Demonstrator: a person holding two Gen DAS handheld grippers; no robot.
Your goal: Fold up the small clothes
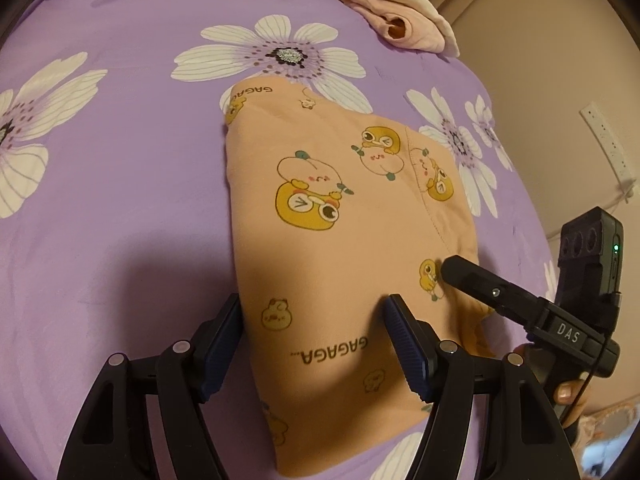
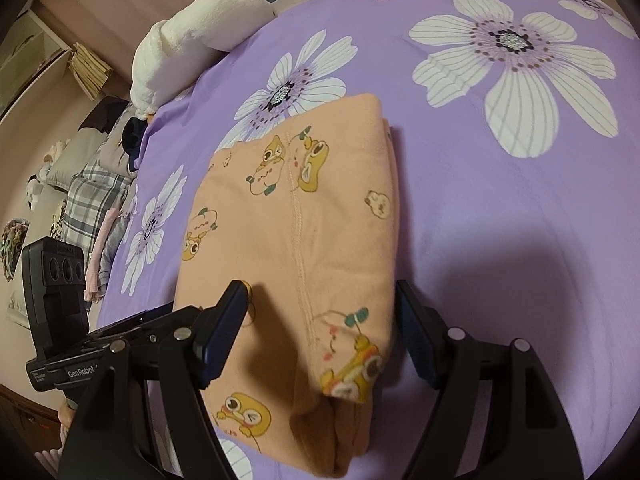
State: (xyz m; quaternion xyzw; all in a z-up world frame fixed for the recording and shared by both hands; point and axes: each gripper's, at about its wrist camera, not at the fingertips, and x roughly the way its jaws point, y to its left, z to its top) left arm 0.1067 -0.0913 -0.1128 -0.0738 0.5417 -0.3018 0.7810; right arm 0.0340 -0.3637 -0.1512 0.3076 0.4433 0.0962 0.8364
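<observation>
A folded peach garment [image 1: 340, 216] printed with yellow cartoon figures lies flat on the purple flowered bedsheet [image 1: 120, 208]. My left gripper [image 1: 315, 304] stands open over its near end, one finger at the garment's left edge and the other above the cloth. One finger [image 1: 472, 282] of the right gripper reaches over the garment's right corner. In the right wrist view the same garment [image 2: 304, 208] runs between the open jaws of my right gripper [image 2: 320, 292], whose right finger sits just outside the folded edge. The left gripper's fingers [image 2: 136, 322] show at the lower left.
A bundle of pink clothes [image 1: 400, 16] lies at the bed's far side. A white fluffy blanket [image 2: 188, 40] rests at the bed's edge, with plaid and grey clothes [image 2: 92, 188] beyond it. A hand [image 1: 568, 394] holds the right gripper's handle.
</observation>
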